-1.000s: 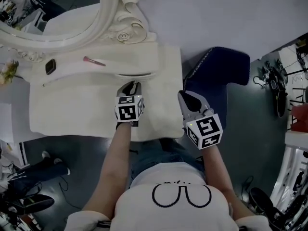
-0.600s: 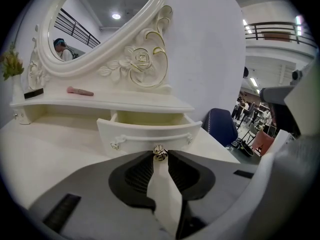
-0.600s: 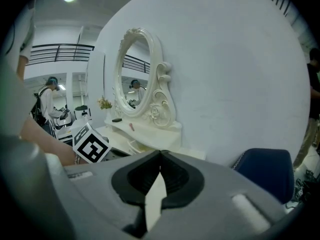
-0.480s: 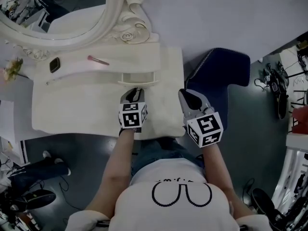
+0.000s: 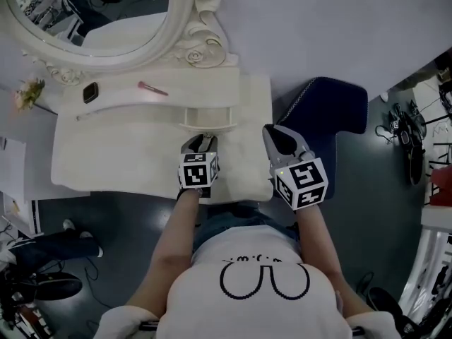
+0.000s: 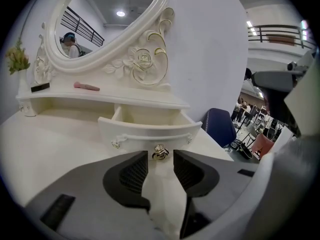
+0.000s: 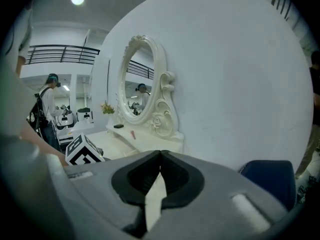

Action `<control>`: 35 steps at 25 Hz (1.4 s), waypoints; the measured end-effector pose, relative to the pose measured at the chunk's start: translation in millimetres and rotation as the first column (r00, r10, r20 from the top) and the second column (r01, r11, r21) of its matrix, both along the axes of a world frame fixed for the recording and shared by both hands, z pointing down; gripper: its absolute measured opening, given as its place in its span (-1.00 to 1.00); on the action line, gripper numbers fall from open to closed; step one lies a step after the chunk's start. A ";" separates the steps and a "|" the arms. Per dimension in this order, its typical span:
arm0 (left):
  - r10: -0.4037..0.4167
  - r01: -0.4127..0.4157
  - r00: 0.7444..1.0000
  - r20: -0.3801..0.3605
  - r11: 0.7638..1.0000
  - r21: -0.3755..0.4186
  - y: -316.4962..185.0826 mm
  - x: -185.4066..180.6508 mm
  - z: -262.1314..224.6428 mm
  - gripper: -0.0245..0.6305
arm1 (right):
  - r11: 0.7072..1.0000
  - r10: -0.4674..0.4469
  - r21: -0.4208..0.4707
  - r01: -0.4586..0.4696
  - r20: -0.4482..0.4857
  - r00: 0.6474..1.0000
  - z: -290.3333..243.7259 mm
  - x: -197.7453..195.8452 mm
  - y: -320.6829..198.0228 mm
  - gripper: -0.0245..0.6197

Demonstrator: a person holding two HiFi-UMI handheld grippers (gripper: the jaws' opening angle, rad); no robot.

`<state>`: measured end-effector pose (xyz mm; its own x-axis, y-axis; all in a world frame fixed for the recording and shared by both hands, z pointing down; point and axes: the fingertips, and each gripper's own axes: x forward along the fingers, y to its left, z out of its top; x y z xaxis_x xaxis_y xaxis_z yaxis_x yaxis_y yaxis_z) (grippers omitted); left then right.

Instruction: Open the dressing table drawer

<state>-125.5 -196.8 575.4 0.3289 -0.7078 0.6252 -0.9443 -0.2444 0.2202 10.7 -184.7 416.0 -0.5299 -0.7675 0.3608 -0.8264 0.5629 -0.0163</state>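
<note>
On the dressing table (image 5: 106,164), right of centre, below the far shelf: drawer (image 6: 150,130), partly out; exposed interior bare. Probably light, stiff and easy-sliding. Small metal knob (image 6: 160,153) the only hold, likely slippery. Left gripper (image 6: 159,161): jaws apart, knob between tips, unclamped. Right gripper (image 7: 160,156): jaws together, empty, further right.

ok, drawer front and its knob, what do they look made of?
Drawer front: looks like painted wood or moulded resin, cream satin finish; uniform colour, no grain showing. Knob: likely metal, polished gold tone with bright glints; could be plated plastic.
</note>
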 end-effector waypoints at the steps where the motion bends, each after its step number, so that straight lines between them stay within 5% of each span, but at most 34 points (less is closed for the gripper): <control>1: -0.001 0.001 1.000 -0.001 1.000 0.003 0.6 -0.9 -2.7 -0.43 | 1.000 -0.002 0.004 0.002 0.003 1.000 -1.6 -0.4 -0.4 -0.91; 8: -0.052 0.052 0.999 0.001 0.992 0.116 -2.1 -17.4 -53.4 -0.40 | 0.998 0.012 0.055 -0.014 0.040 0.999 -24.1 2.7 -10.2 -0.92; 13: -0.090 0.094 0.996 -0.027 0.959 0.267 -21.9 -36.3 -116.1 -0.41 | 0.993 0.021 0.112 -0.028 0.069 0.997 -48.7 2.8 -20.3 -0.91; 17: -0.076 0.073 0.997 -0.011 0.906 0.417 -35.5 -42.9 -177.1 -0.41 | 0.986 0.022 0.165 -0.035 0.080 0.997 -71.2 1.8 -24.3 -0.92; 26: -0.016 -0.006 1.000 0.026 0.735 0.678 -40.4 -40.6 -292.3 -0.43 | 0.944 0.027 0.326 -0.056 0.094 0.995 -146.8 4.3 -27.3 -0.92; 29: -0.009 -0.014 1.000 0.027 0.682 0.732 -38.4 -41.7 -314.9 -0.83 | 0.928 0.029 0.367 -0.060 0.089 0.996 -165.0 3.8 -25.7 -0.92; 35: 0.027 -0.055 0.998 0.048 0.640 0.767 -33.6 -35.2 -334.6 -0.93 | 0.917 0.047 0.388 -0.089 0.115 0.992 -183.8 8.0 -26.4 -0.92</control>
